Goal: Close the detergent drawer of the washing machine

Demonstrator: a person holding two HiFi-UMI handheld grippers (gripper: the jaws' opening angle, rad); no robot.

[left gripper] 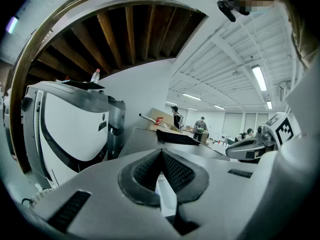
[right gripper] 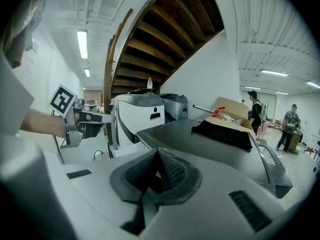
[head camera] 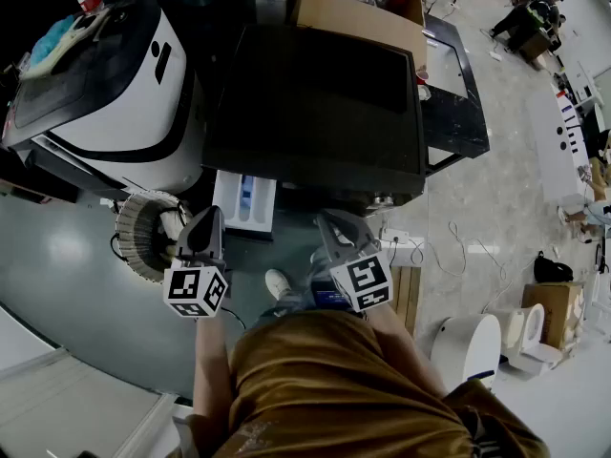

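Washer top [head camera: 315, 103] dark matt, drawer [head camera: 230, 198] white glossy plastic, box [head camera: 355, 19] plain cardboard, floor [head camera: 57, 256] smooth w/ sheen.

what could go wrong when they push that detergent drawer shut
The detergent drawer stands pulled out, and the shut left claw sits near its left edge. An off-centre push there could skew it and jam it. The ribbed hose coiled beside that claw might get snagged. The right claw, also shut, hangs close to the washing machine and could knock its front.
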